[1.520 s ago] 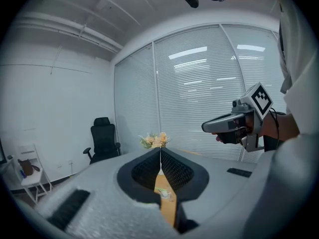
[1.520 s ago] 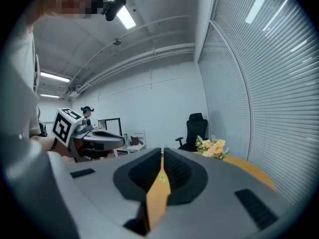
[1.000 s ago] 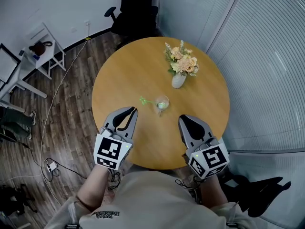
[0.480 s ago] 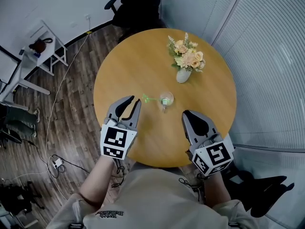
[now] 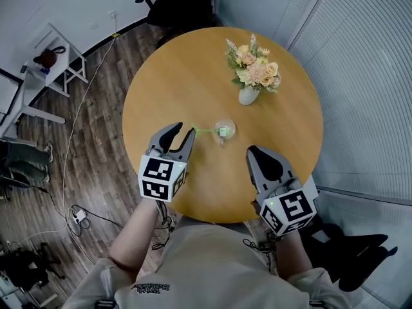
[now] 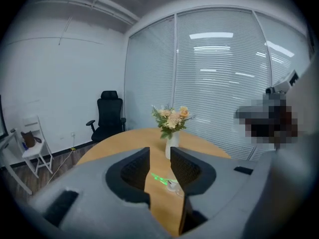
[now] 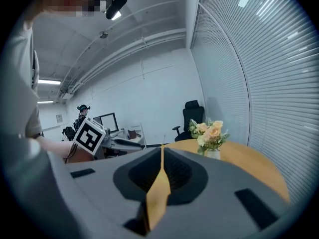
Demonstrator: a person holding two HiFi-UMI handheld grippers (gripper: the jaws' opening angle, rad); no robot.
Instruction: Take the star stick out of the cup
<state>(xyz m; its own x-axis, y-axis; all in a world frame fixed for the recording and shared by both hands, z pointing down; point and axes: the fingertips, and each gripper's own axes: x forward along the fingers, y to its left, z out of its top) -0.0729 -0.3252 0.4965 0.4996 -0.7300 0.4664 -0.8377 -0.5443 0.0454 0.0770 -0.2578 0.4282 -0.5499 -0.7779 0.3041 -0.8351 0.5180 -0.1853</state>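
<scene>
- while the reach for the stick was the step in hand, the head view showed my left gripper (image 5: 184, 132) angled down over the table (image 5: 193, 76). its jaws had just opened beside the star stick (image 5: 205, 131), which leaned out of the cup (image 5: 224, 129).
- the left gripper view framed the stick ahead in the gap, ungripped; next, i judged, advance and pinch.
- the right gripper view showed my right gripper (image 7: 161, 151) with jaws together, empty.
</scene>
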